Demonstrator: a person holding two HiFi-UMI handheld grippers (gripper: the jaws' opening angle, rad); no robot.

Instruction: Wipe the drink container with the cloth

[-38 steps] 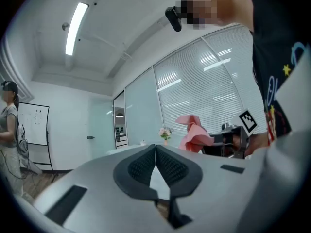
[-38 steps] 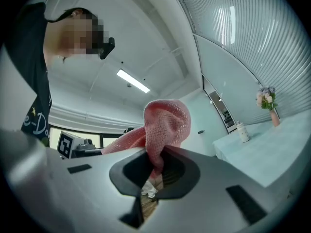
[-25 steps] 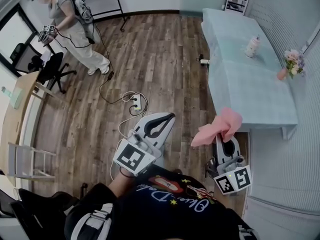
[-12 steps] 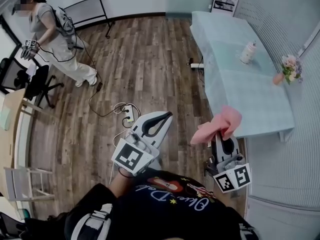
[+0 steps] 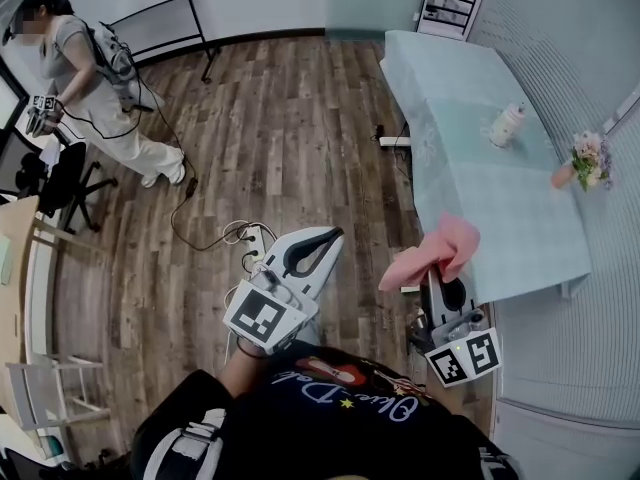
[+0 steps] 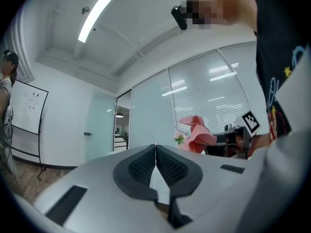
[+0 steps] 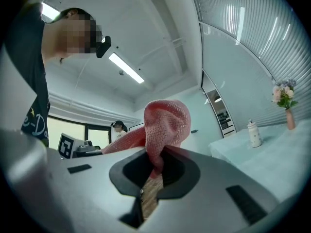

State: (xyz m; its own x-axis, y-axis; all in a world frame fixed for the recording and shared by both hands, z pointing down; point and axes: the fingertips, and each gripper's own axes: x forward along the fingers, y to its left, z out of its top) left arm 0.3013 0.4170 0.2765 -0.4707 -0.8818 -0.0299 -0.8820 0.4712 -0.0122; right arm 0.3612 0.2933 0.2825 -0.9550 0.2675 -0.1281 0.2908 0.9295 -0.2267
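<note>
Head view: the pink cloth (image 5: 434, 252) is bunched over the right gripper (image 5: 441, 280) and hides its jaw tips. The left gripper (image 5: 334, 236) hangs over the wood floor, beside the table (image 5: 470, 193). The drink container (image 5: 505, 123), a small white bottle, stands upright on the table's far part, well apart from both grippers; what is in it cannot be made out. A vase (image 5: 563, 176) near the table's right edge holds flowers.

Left gripper view: the 2 jaws are pressed together with nothing between them.

Right gripper view: the 2 jaws clamp a fold of the cloth, which rises above them. The bottle shows small on the table beyond.
</note>
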